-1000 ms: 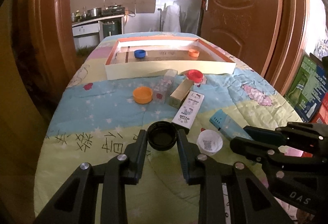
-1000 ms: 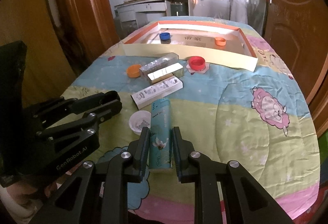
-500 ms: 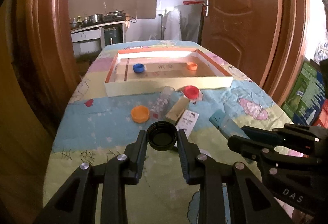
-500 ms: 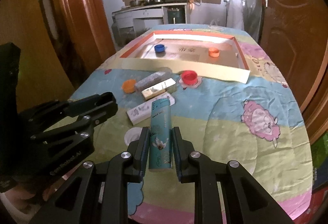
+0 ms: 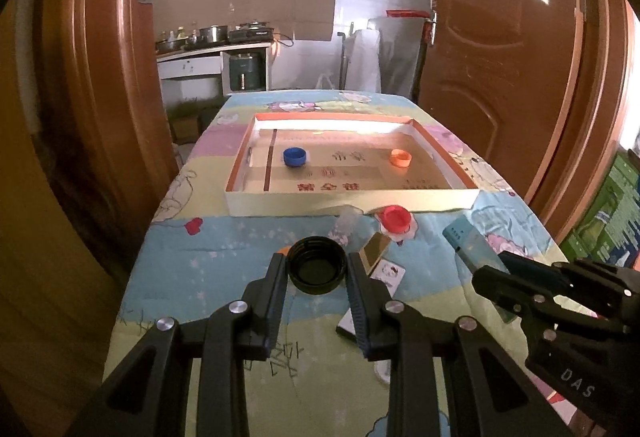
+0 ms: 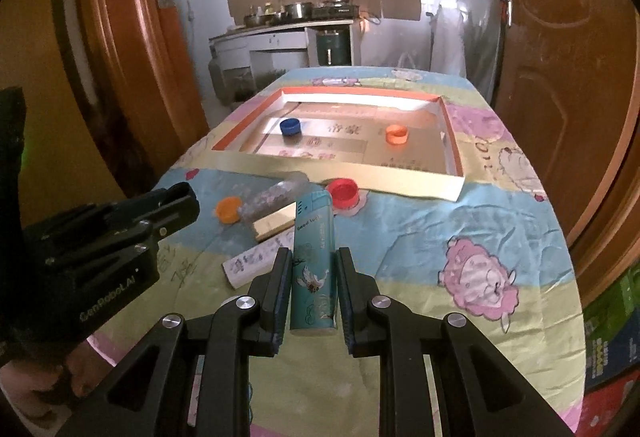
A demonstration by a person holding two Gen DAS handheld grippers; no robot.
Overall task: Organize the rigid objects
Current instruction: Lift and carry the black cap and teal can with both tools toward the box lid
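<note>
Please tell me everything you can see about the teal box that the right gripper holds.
The teal box is a slim, tall carton, apparently glossy card, printed with a white crane, cloud patterns and the words "Good luck". The right gripper is shut on its lower half, one pad on each long side. It is lifted clear of the table, its top pointing away towards the tray. Nothing else touches it.

A table (image 6: 460,237), covered by a cartoon-printed cloth, is being shown filling the middle of both frames. A shallow orange-rimmed box lid (image 6: 424,189) is being carried at its far centre. Just in front of the lid, a red cap (image 6: 344,193), an orange cap (image 6: 228,209), a clear tube (image 6: 276,193), a gold-topped box (image 6: 276,223) and a white printed box (image 6: 250,263) are being seen lying close together on the cloth.
</note>
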